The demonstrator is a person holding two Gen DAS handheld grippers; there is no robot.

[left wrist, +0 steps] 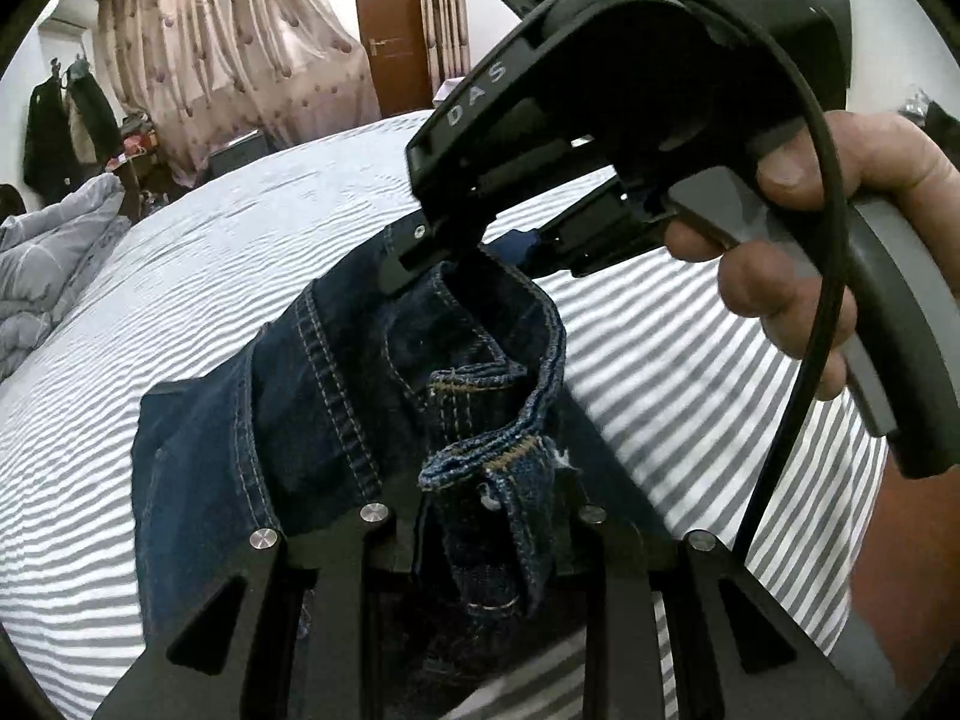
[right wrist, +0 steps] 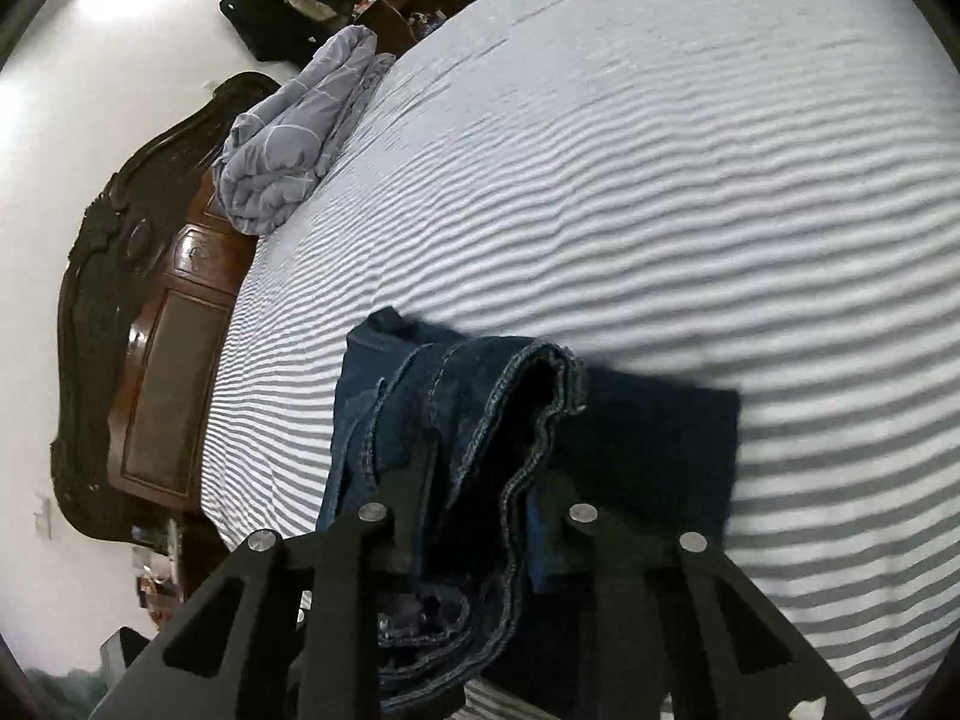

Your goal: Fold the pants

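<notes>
Setting: a bedroom, with a bed (right wrist: 630, 168) under a grey-and-white striped sheet filling most of both views.

Item: dark blue denim pants (left wrist: 336, 396), bunched and partly folded, lying on the striped sheet at the near part of the bed and rising up into both tools.

Left gripper (left wrist: 480, 516): its fingers are clenching a stitched hem of the pants, the cloth standing up between them.

Right gripper (left wrist: 474, 252): seen from the left wrist view, it is reaching down from above, its fingers pinching the far edge of the same fabric; in its own view a thick roll of denim is lying clamped between its fingers. The right hand (left wrist: 798, 252) is wrapping around the grey handle, a black cable (left wrist: 834, 228) looping over it.

Surroundings: a rolled grey quilt (right wrist: 294, 132) is sitting at the head of the bed, touching the dark carved headboard (right wrist: 102, 276). Patterned curtains (left wrist: 228, 48) are hanging along the far wall, a brown door (left wrist: 390, 30) beside them, dark clothes (left wrist: 60, 120) hanging at the left.
</notes>
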